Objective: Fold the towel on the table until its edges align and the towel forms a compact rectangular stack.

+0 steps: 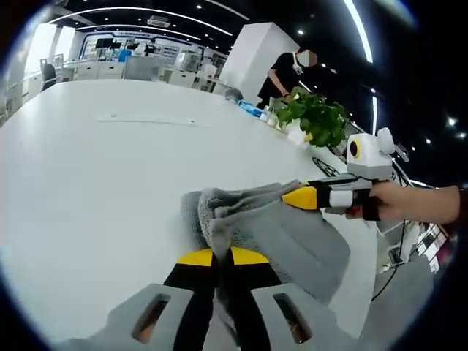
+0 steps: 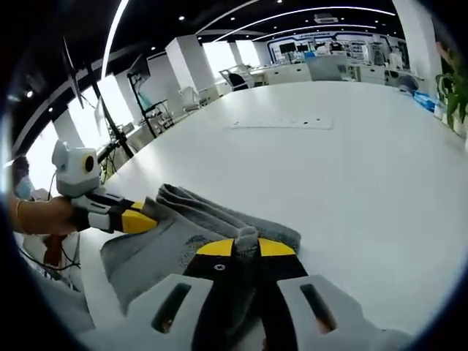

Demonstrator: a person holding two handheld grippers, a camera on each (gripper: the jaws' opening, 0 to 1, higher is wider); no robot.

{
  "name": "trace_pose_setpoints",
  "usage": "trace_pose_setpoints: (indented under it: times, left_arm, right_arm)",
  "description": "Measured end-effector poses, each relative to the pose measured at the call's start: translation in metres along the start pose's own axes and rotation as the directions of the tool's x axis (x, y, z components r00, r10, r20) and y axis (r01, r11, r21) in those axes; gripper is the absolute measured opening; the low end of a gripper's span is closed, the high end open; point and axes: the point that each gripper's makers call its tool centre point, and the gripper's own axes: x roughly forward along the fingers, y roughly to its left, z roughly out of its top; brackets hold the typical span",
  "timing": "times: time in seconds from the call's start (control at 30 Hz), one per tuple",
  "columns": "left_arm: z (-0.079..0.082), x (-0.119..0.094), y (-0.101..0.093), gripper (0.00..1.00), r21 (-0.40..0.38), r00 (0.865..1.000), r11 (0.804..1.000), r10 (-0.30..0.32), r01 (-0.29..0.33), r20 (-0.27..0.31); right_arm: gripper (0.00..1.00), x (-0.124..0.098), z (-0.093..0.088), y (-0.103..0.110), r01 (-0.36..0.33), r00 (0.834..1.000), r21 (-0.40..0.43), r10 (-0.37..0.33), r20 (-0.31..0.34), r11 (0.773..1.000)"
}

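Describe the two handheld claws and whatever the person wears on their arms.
Each claw has black jaws tipped yellow, set in a grey body with two slotted openings: the left claw, the right claw. Seen from the side, the right claw shows a white collar and a black grip, with a white box on top. A dark cuff shows at the edge of the left gripper view.

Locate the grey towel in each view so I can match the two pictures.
Left gripper view: the grey towel lies low and right of centre on the white table, pinched by the left tool.
Right gripper view: the towel lies low and left of centre, pinched by the right tool.
Shared landmark: the pale strip on the table, beyond the towel.
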Motion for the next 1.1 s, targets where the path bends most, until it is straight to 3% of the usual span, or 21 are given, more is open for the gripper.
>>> trace_pose_setpoints:
  times: [0.2,0.3,0.53,0.63,0.97,1.1]
  left_arm:
    - [0.007,-0.002,0.001,0.09,0.046,1.000,0.999,-0.010,0.011,-0.014]
    - [0.016,-0.007,0.004,0.11,0.016,1.000,1.000,-0.006,0.005,0.029]
    - [0.030,-0.021,0.017,0.18,0.032,0.995,0.997,0.073,-0.075,0.062]
    - [0.032,-0.027,0.015,0.22,0.058,0.994,0.995,0.075,-0.080,0.078]
    - [0.009,-0.039,0.001,0.29,0.104,0.997,0.993,0.058,-0.063,0.045]
    - [-0.002,-0.046,0.002,0.46,0.141,0.996,0.986,0.082,-0.085,0.023]
  right_arm:
    - [0.10,-0.005,0.004,0.000,0.018,1.000,-0.027,-0.018,0.006,0.999]
    - [0.12,-0.009,0.010,-0.001,0.030,0.999,0.011,-0.031,0.041,0.999]
    - [0.20,-0.020,0.013,-0.007,0.070,0.996,0.002,-0.070,0.059,0.998]
    - [0.22,-0.025,0.013,-0.007,0.072,0.995,0.000,-0.072,0.064,0.997]
    - [0.31,-0.046,-0.002,0.001,0.052,0.996,0.013,-0.053,0.072,0.999]
    - [0.35,-0.054,-0.011,0.004,0.039,0.997,0.000,-0.038,0.065,0.999]
